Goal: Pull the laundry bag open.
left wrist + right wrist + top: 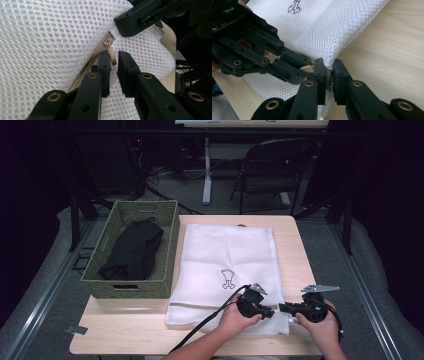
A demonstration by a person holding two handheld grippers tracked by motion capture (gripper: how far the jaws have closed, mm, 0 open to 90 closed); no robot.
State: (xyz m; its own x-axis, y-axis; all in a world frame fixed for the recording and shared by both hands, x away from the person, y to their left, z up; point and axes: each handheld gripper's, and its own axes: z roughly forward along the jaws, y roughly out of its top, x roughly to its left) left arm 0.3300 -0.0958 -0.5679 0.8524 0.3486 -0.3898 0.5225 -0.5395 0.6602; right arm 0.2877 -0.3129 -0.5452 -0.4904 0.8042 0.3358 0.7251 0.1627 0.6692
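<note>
At about 9 o'clock on the pale wooden table (125, 325) sits a woven green basket (167, 245) with a black garment (132, 251) heaped inside it. Just beside it, filling the middle, lies a white mesh laundry bag (227, 255), flat, a small outline drawing (227, 278) printed on it.

Down at 5 o'clock both hands meet at the bag's near corner. The left gripper (113, 65) has its jaws narrowed around the beige zipper pull (112, 53), a slim gap left each side; I can't tell whether they truly bite it. The right gripper (329, 71) is pinched onto the bag's corner edge by the zip end.

To do this well, I'd judge the right should anchor the corner taut while the left closes squarely on the pull and draws along the zipper line, not upward, or the mesh will bunch.

Beyond the table, at 12 o'clock, a dark folding chair (275, 165) and a white desk leg (207, 170) stand on grey floor, cables trailing
</note>
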